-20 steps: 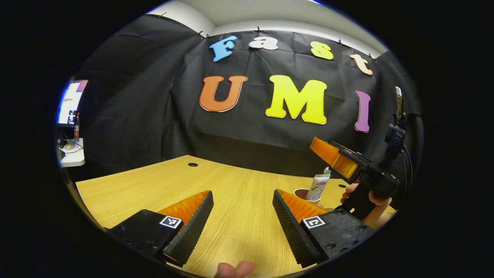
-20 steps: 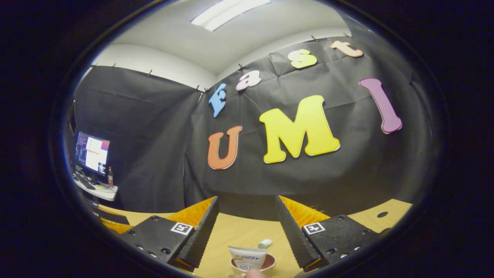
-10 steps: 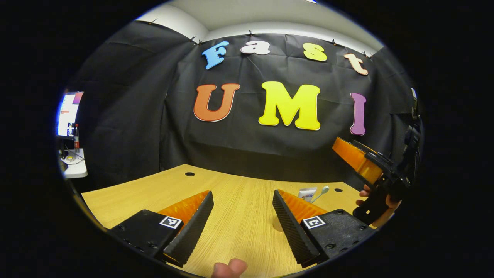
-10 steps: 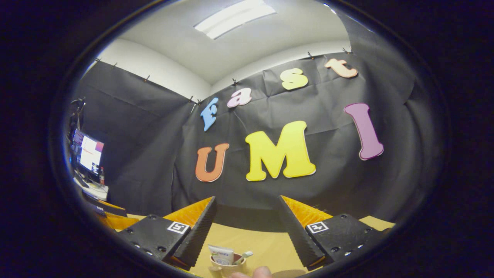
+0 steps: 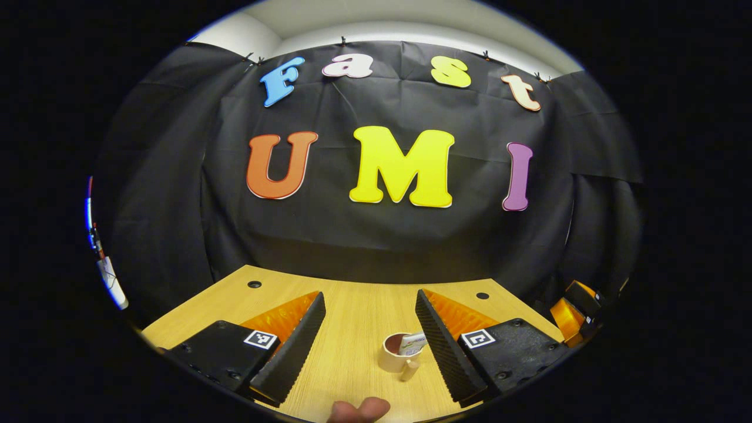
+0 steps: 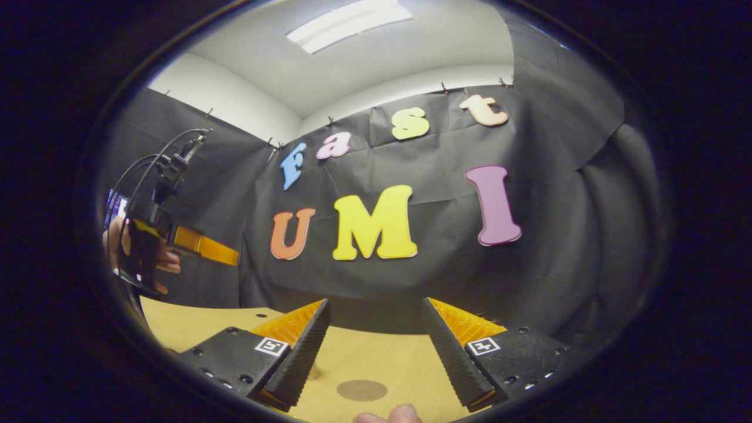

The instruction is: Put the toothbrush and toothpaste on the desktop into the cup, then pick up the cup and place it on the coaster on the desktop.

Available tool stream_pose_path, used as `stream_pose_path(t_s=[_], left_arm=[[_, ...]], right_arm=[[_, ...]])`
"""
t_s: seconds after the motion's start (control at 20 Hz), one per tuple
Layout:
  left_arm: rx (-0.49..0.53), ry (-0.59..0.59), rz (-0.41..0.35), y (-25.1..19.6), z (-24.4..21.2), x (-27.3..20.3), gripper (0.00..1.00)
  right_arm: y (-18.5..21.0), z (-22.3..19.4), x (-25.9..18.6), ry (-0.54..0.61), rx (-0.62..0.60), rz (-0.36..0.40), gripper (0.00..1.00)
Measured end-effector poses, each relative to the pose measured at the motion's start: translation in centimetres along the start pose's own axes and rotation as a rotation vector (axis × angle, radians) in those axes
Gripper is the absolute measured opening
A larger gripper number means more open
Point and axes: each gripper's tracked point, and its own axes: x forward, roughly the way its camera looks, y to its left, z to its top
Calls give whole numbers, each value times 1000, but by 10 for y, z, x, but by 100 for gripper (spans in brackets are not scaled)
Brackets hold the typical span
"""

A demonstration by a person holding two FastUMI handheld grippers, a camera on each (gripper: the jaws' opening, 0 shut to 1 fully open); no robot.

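Black cloth walls close off the back of the booth behind a light wood-grain desktop [image 5: 352, 305] with two small dark round holes near its far edge. In the left gripper view, the left gripper [image 5: 370, 341] hangs low over the desktop with its jaws spread wide, holding nothing. Between its fingers, close against the right-hand one, stands a cream-coloured cup with a dark red inside [image 5: 395, 355], its handle turned toward the camera. A white toothpaste tube [image 5: 412, 343] leans inside the cup; the toothbrush cannot be made out. A fingertip [image 5: 358, 409] of the holding hand shows at the bottom edge. At the far right edge of this view a part of the other gripper is seen.

In the right gripper view, the right gripper [image 6: 376, 346] also has its jaws wide apart and empty. On the desktop between its fingers lies a flat round brown coaster [image 6: 362, 390], bare. At the left of this view, a hand [image 6: 158, 258] grips the other device, raised well above the desktop.
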Motion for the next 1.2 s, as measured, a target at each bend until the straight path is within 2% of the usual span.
stream_pose_path(t_s=[0.15, 0.35, 0.45, 0.65, 0.85, 1.2], left_arm=[[-14, 145, -41, -17, -3, 33, 97], [-68, 482, -85, -41, -54, 56, 98], [-61, 650, -91, -49, -86, 51, 98], [-74, 902, -66, -54, -135, 34, 99], [-56, 1050, -37, -51, -166, 22, 99], [-9, 1190, -19, -44, -201, -2, 99]], right_arm=[[-45, 2, -44, 15, 3, -84, 93], [-81, -2, -102, 32, 20, -162, 95], [-87, -3, -120, 47, 29, -172, 92], [-81, -4, -134, 44, 51, -165, 95], [-65, -18, -139, 81, 70, -122, 95], [-56, -49, -144, 146, 82, -111, 95]])
